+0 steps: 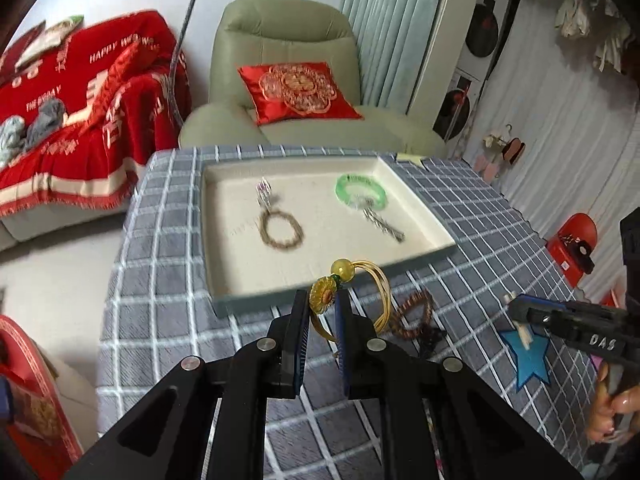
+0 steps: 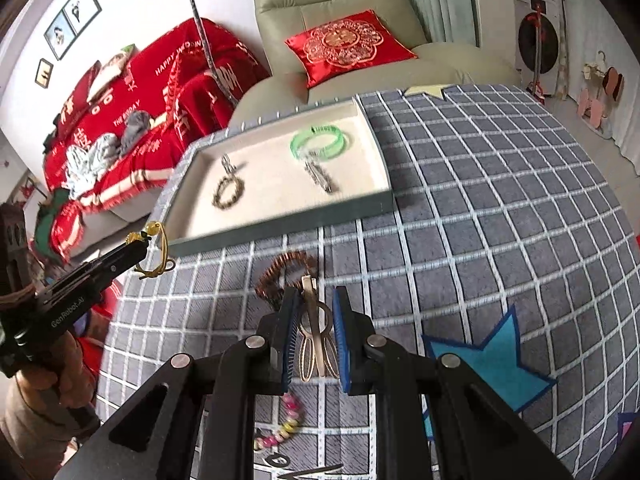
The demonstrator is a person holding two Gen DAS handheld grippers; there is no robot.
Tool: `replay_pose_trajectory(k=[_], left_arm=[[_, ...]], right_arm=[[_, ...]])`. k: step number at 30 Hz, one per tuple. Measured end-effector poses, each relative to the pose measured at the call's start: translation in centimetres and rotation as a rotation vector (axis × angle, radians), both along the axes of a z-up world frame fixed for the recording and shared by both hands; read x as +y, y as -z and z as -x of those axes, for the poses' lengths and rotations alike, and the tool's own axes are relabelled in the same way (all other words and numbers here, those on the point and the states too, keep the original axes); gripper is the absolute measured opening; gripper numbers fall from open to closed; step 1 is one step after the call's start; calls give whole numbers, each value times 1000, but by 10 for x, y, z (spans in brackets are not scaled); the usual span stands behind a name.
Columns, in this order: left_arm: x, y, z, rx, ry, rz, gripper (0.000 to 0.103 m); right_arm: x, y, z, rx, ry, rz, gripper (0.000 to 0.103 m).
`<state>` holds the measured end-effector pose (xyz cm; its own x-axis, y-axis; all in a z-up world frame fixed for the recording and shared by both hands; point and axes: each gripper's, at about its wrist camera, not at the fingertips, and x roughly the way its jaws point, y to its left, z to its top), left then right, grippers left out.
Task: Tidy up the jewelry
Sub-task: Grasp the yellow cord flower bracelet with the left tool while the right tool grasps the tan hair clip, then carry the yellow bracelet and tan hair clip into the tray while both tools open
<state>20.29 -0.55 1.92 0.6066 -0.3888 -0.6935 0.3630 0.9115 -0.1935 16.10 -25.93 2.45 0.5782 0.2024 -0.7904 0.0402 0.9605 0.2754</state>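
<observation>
The left gripper (image 1: 323,300) clamped a gold wire bangle with amber beads (image 1: 362,280); the right gripper (image 2: 316,300) pinched a pale hair clip (image 2: 314,320) above the grey checked tablecloth (image 2: 480,200).

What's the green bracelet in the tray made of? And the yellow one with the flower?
Green bracelet: probably see-through plastic or glass, since light glows through it; it might be jade.
Yellow one, held in the left tool: thin gold-coloured wire loops that look like metal, with a glassy amber bead and flower, resin or glass.

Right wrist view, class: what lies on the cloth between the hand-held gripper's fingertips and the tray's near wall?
A reddish-brown bead bracelet lies there, short of the tray.
</observation>
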Motion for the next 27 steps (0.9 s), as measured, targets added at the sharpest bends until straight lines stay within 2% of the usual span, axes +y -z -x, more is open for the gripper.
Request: replay_pose_trajectory(k=[6,13,20,27], left_arm=[[12,-13,-27,-7,-32,16,29],[15,-22,-63,-12,-46,4,29],[1,-20,-95,-12,-38,-26,29],[-16,9,-122,36,-43,-77,29]], right_arm=[[-1,-22,-22,-29,-14,5,19],[2,-34,-62,-40,-42,-30,19],[2,-26,-106,-13,-38,-83,19],[6,-1,-146,28,-26,-54,19]])
